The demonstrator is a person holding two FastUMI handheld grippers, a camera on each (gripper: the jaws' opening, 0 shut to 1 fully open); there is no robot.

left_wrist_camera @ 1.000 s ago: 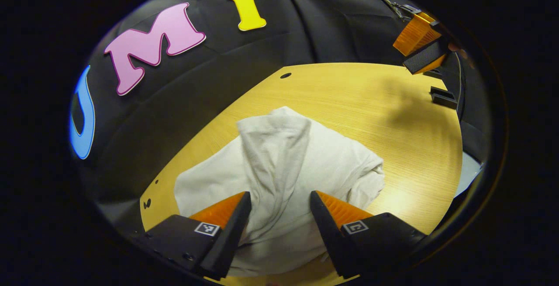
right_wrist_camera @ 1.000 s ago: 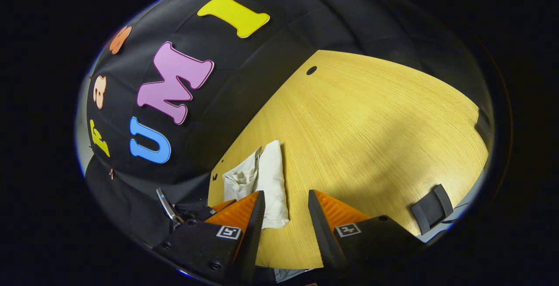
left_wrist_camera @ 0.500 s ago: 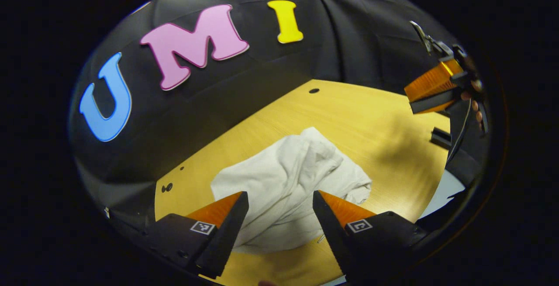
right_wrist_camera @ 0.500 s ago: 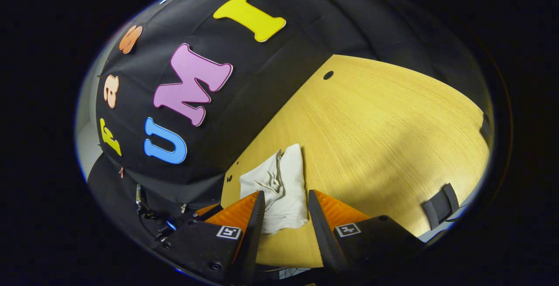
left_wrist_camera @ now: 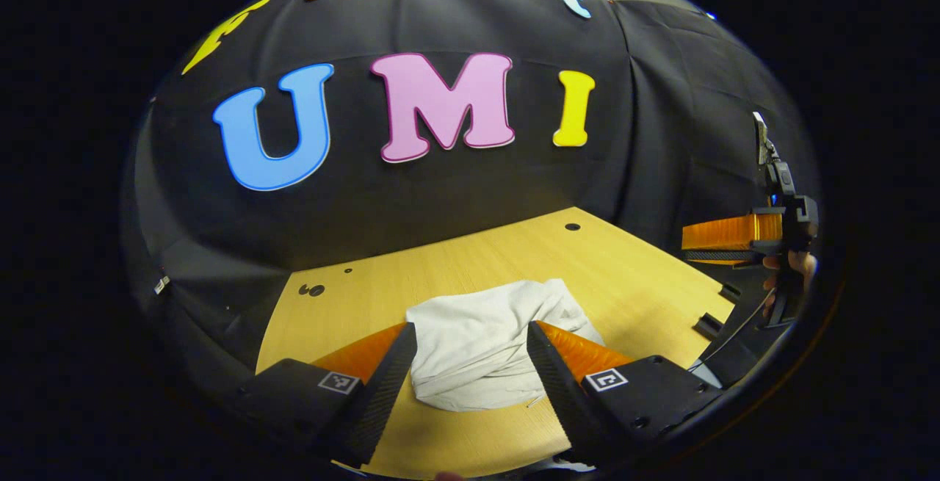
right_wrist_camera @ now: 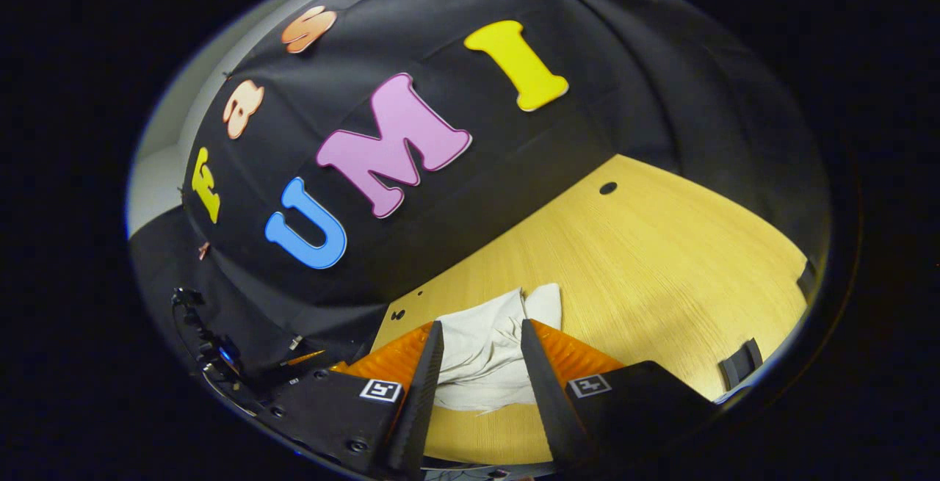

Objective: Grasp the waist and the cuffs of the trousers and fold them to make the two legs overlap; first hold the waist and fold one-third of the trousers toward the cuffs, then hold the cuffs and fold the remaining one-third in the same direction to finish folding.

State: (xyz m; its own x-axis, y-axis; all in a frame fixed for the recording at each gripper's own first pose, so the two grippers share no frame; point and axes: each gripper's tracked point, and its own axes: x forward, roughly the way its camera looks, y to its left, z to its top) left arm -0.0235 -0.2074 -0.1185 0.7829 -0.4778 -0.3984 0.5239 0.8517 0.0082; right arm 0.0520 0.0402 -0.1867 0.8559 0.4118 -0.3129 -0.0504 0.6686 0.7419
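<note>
The pale off-white trousers [left_wrist_camera: 477, 345] lie in a folded, somewhat rumpled bundle on the wooden table [left_wrist_camera: 352, 305], towards its near edge. My left gripper [left_wrist_camera: 466, 363] hangs open above and in front of the bundle, with nothing between its fingers. In the right gripper view the same trousers [right_wrist_camera: 481, 352] show between the fingers, farther off on the table [right_wrist_camera: 661, 268]. My right gripper [right_wrist_camera: 476, 371] is open too and holds nothing. The right gripper [left_wrist_camera: 723, 242] also appears at the right edge of the left gripper view, held by a hand [left_wrist_camera: 789, 264], off the table.
Small holes [left_wrist_camera: 312, 290] mark the table top near its far left. Black brackets [left_wrist_camera: 709, 323] sit along the right edge, one more bracket [right_wrist_camera: 738, 363] in the right gripper view. The left gripper's body [right_wrist_camera: 220, 356] shows at lower left there.
Both grippers have drawn back and tilted up from the table, so the trousers look smaller and lower and more wall shows. The bundle stays put.
</note>
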